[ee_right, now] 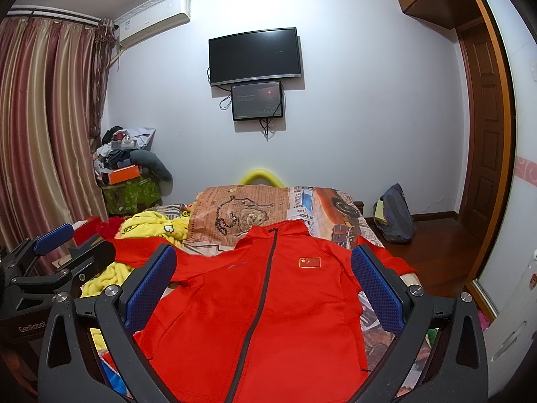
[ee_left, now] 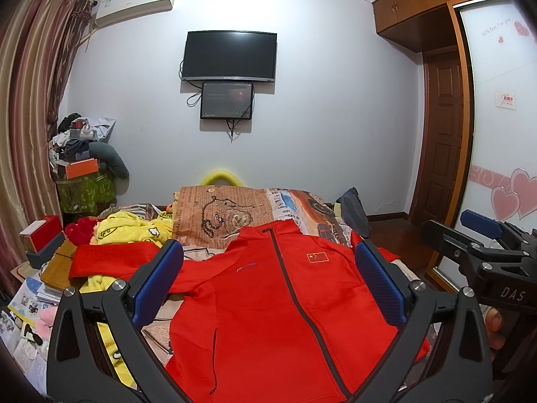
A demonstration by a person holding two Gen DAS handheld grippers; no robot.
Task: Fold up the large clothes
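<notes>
Red jacket (ee_left: 268,302) spread front-up on bed (ee_right: 376,332), collar toward 12 o'clock. Left gripper (ee_left: 268,288) and right gripper (ee_right: 263,288) both wide, empty. Risk: snagging yellow garment (ee_right: 151,231) beneath the 9 o'clock sleeve, or pinching bedsheet too.

Matt red cloth jacket (ee_left: 268,302); tongs (ee_right: 263,282) with textured blue pads (ee_right: 149,288).
</notes>
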